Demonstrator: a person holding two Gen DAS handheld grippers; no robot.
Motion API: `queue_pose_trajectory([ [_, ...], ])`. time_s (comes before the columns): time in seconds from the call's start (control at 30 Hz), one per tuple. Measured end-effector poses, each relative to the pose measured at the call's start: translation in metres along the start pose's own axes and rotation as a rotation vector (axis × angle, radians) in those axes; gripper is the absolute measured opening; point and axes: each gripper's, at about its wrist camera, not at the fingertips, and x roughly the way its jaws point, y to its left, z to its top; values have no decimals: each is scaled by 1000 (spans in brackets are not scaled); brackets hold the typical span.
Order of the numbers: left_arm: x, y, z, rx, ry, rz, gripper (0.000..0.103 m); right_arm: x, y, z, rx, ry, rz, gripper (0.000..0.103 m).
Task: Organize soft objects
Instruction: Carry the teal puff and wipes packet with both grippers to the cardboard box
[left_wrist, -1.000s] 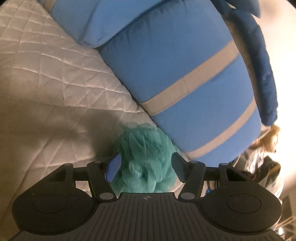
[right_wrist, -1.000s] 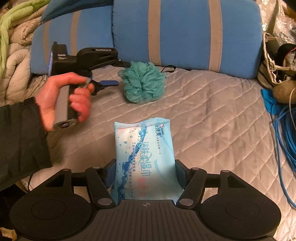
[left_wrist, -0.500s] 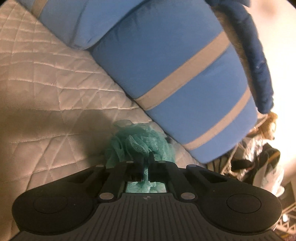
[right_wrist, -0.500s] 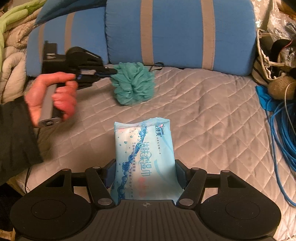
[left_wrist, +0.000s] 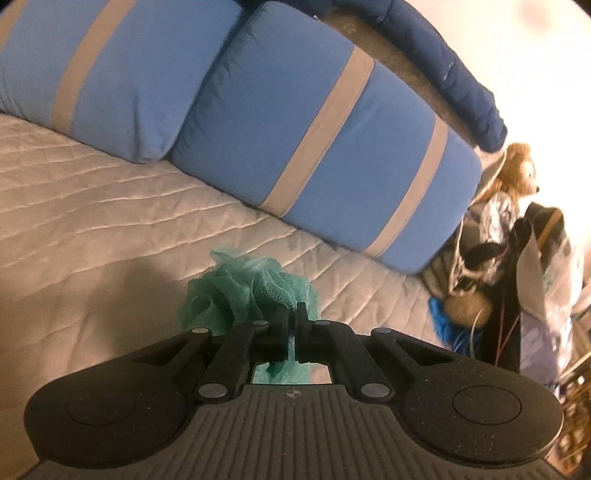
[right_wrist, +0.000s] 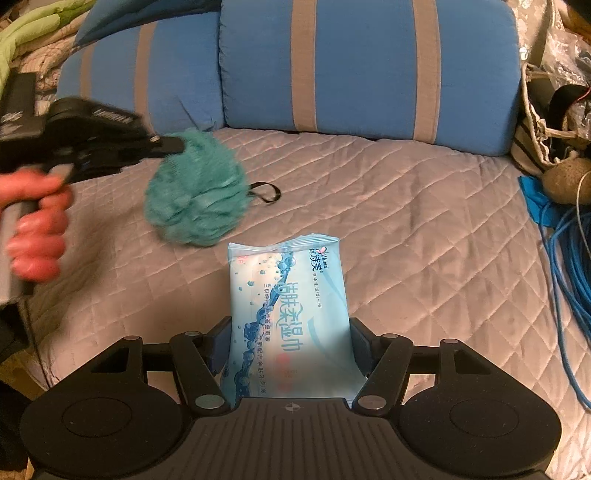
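While the left hand-held gripper (left_wrist: 291, 325) is clamped on the loofah (right_wrist: 195, 192), which is carried above the bed (right_wrist: 406, 206), the wipes pack (right_wrist: 288, 317) is gripped by the right hand-held gripper (right_wrist: 290, 347); a spot for both is needed next.

You have before you a bed covered with a pale grey quilted bedspread (right_wrist: 424, 229), stitched in a diamond pattern. At its far edge two big blue cushions with grey stripes (right_wrist: 369, 70) lie side by side on the cover, touching each other. Near the middle you see a thin black cord loop (right_wrist: 266, 192) resting on the quilt. At the right edge a bundle of blue cable (right_wrist: 569, 266) lies on the cover, beside a blue cloth (right_wrist: 535, 203).
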Motion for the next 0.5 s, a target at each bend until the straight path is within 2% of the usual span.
queue_pose_trajectory([
  [0.33,-52,-17,-22,118,25,114,2,-5,10,-6,12,5,16,67],
  [0.5,-78,-27,-36,181,32,110,2,-20,9,-17,37,-6,1,67],
])
